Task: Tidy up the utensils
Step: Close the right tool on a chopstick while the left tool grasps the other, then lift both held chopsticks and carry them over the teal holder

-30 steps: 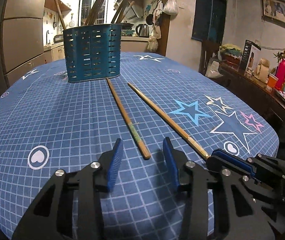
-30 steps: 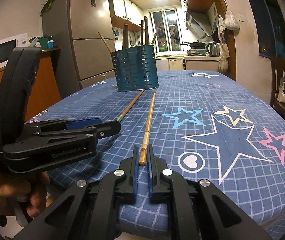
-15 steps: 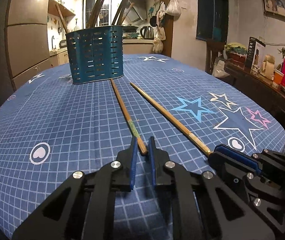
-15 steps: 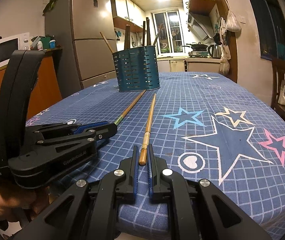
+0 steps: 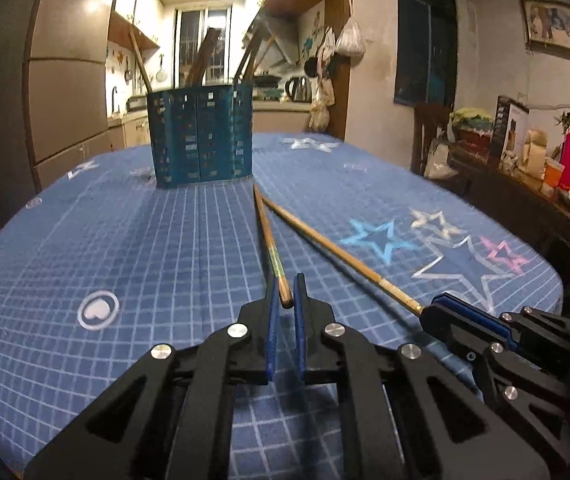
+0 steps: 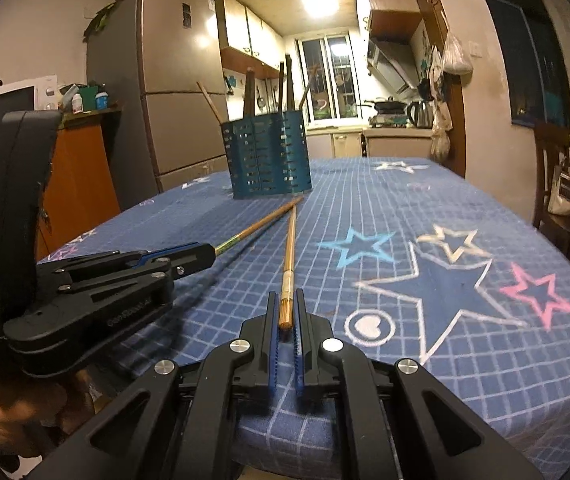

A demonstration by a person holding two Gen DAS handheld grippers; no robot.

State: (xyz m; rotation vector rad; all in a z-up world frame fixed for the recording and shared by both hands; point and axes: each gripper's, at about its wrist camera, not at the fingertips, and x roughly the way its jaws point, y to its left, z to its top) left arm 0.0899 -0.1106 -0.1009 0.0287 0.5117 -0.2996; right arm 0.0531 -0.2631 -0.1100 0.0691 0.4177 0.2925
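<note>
Two long wooden chopsticks point toward a blue slotted utensil holder [image 5: 201, 140] that stands on the table with several utensils in it. My left gripper [image 5: 284, 300] is shut on the near end of the green-banded chopstick [image 5: 269, 240]. My right gripper [image 6: 285, 316] is shut on the near end of the plain chopstick [image 6: 289, 240]. Both chopsticks are lifted at the near ends and their far tips nearly meet just in front of the holder [image 6: 269, 160]. The right gripper [image 5: 437, 312] shows at the lower right of the left wrist view, the left gripper [image 6: 201, 252] at the left of the right wrist view.
The table wears a blue grid cloth with stars [image 5: 381, 240]. A fridge [image 6: 173, 92] and an orange counter with a microwave [image 6: 9, 108] stand to the left. A dark sideboard with bottles and boxes [image 5: 545, 168] runs along the right.
My left gripper closed from wide open onto the green-banded chopstick. Both grippers then raised the near ends, and the chopsticks' far tips swung together near the holder.
</note>
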